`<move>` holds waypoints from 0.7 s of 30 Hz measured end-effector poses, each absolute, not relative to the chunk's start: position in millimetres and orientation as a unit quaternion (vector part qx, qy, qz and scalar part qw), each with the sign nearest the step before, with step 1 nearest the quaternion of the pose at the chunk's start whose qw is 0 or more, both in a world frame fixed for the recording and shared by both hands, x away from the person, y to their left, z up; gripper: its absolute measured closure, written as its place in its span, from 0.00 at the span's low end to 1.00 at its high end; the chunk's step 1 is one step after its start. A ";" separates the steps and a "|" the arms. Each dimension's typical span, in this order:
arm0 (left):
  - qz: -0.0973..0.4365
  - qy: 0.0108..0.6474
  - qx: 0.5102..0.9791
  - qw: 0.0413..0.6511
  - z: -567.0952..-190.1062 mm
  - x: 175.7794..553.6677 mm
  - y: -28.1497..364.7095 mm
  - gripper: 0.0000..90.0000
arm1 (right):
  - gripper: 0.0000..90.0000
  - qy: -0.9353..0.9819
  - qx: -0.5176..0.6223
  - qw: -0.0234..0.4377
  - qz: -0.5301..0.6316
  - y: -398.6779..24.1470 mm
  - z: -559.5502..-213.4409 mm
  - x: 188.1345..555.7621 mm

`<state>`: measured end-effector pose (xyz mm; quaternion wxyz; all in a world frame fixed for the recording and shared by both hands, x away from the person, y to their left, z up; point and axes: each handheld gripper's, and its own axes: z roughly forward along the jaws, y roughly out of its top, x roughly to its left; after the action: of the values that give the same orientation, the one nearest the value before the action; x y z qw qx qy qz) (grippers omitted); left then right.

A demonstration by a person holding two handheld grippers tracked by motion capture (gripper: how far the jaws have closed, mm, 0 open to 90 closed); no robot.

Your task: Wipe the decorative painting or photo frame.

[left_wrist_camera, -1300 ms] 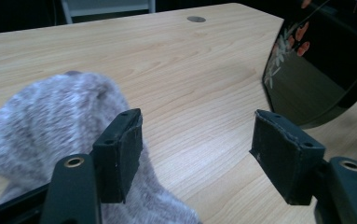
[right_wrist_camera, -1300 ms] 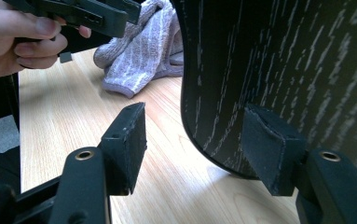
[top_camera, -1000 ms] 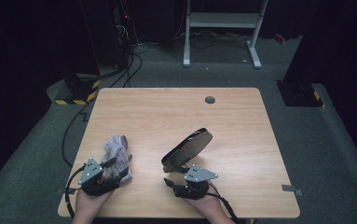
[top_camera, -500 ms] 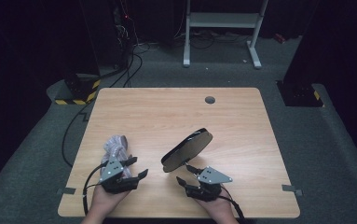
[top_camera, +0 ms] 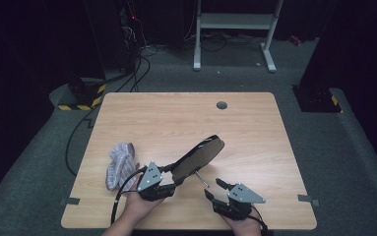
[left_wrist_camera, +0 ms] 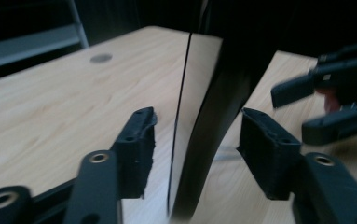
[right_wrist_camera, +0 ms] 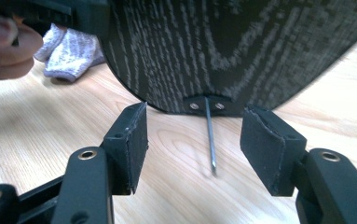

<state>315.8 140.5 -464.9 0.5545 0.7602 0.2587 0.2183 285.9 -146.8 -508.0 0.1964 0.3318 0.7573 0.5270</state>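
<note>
Item: oval mirror (top_camera: 199, 156) with dark wood-grain back (right_wrist_camera: 241, 51) and thin wire stand (right_wrist_camera: 209, 140), propped tilted on the wooden table (top_camera: 176, 118), near-centre. Left gripper (top_camera: 169, 187): at the mirror's near-left edge; the left gripper view shows the mirror's rim (left_wrist_camera: 199, 140) standing between its jaws, which have just been closing, with gaps on both sides, pads not yet pressing. Right gripper (top_camera: 214, 189): near-right of the mirror, jaws standing apart with nothing between them, pointed at the wire stand and mirror back. Also present: crumpled grey-white cloth (top_camera: 119, 164), lying left of the mirror, apart from both grippers.
</note>
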 end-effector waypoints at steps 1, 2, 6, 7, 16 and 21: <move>0.220 0.257 0.757 0.559 -463.3 316.2 139.0 0.58 | 0.46 0.756 0.335 0.198 0.526 -149.6 -508.5 283.8; 0.222 0.255 0.753 0.564 -461.3 316.9 137.0 0.62 | 0.46 0.756 0.337 0.199 0.524 -151.2 -508.8 282.6; 0.229 0.251 0.753 0.564 -458.1 320.4 128.6 0.79 | 0.46 0.752 0.345 0.203 0.524 -157.8 -509.2 279.2; 0.233 0.250 0.752 0.565 -458.1 320.7 128.6 0.85 | 0.46 0.751 0.347 0.202 0.524 -158.4 -509.2 279.0; 0.281 0.260 0.731 0.565 -455.4 318.5 133.3 0.90 | 0.46 0.756 0.336 0.200 0.525 -152.0 -508.8 280.9; 0.292 0.278 0.719 0.566 -456.8 326.8 146.1 0.90 | 0.47 0.759 0.333 0.197 0.524 -149.6 -509.5 282.2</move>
<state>326.8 146.1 -456.8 0.5661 0.7190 0.2785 0.2917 282.2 -149.6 -509.5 0.1970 0.3327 0.7586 0.5244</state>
